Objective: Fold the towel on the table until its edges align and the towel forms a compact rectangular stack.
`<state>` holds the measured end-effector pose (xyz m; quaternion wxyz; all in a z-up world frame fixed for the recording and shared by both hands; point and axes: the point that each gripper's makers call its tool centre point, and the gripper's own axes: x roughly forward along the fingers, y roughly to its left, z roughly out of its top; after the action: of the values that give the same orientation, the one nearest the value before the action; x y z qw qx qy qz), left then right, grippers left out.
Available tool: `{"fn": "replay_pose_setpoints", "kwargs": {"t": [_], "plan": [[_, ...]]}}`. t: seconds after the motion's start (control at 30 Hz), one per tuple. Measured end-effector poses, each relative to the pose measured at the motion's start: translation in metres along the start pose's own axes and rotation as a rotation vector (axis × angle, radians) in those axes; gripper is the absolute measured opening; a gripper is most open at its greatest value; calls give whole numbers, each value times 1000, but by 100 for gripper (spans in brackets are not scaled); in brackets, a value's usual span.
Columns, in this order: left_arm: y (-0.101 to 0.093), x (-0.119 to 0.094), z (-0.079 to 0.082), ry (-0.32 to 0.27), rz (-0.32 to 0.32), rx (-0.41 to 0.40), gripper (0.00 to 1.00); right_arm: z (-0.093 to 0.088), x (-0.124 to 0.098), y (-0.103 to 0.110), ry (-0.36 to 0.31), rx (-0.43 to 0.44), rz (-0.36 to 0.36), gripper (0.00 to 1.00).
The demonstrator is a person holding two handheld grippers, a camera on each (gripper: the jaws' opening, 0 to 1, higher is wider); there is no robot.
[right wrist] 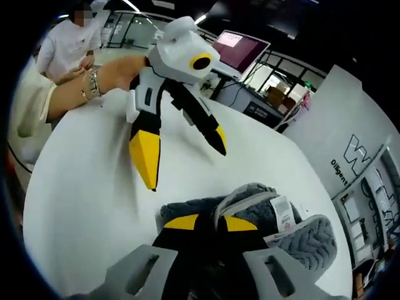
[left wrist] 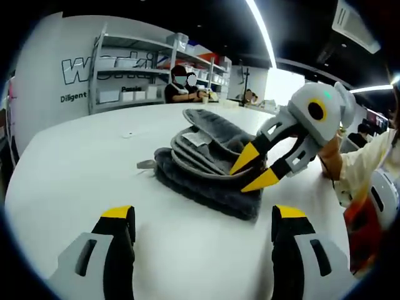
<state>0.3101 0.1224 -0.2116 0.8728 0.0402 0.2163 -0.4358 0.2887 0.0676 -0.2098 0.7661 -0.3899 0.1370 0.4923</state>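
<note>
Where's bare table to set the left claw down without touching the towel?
Bare white table lies between the left claw and the gray towel, and wider off the towel's side toward the shelves. It is crowded where the right claw sits at the towel's folds, with a person's hand behind it.

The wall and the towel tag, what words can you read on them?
"Worki", cut off by the shelves: big outlined letters on the white wall.
"Diligent": small dark word beneath it, same wall.
White tag on the grey towel: print too small to read.
</note>
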Motion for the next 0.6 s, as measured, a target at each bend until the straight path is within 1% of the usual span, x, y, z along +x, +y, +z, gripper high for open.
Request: {"fn": "replay_pose_setpoints", "kwargs": {"t": [0.13,0.2,0.27,0.3,0.37,0.47,0.53,0.57,0.6], "plan": [[-1,0,0,-2,0,0,89,2,-5,2,3,-40,-1,21],[-1,0,1,-2,-1,0,89,4,-9,2,-5,-45,5,28],[-1,0,1,-2,-1,0,89,12,-15,5,-45,-22,26,33],[-1,0,1,-2,-1,0,89,14,-18,4,-54,-16,26,33],[-1,0,1,-1,0,-1,89,19,-25,-1,-78,-12,11,33],[-1,0,1,-1,0,-2,89,25,-38,-12,-114,-9,-39,35],[0,0,1,-2,-1,-2,89,31,-48,-22,-143,8,-62,35],[0,0,2,-3,-1,-2,89,33,-53,-27,-169,32,-77,35],[-1,-1,2,-3,-2,-2,89,34,-57,-30,-180,43,-80,36]]}}
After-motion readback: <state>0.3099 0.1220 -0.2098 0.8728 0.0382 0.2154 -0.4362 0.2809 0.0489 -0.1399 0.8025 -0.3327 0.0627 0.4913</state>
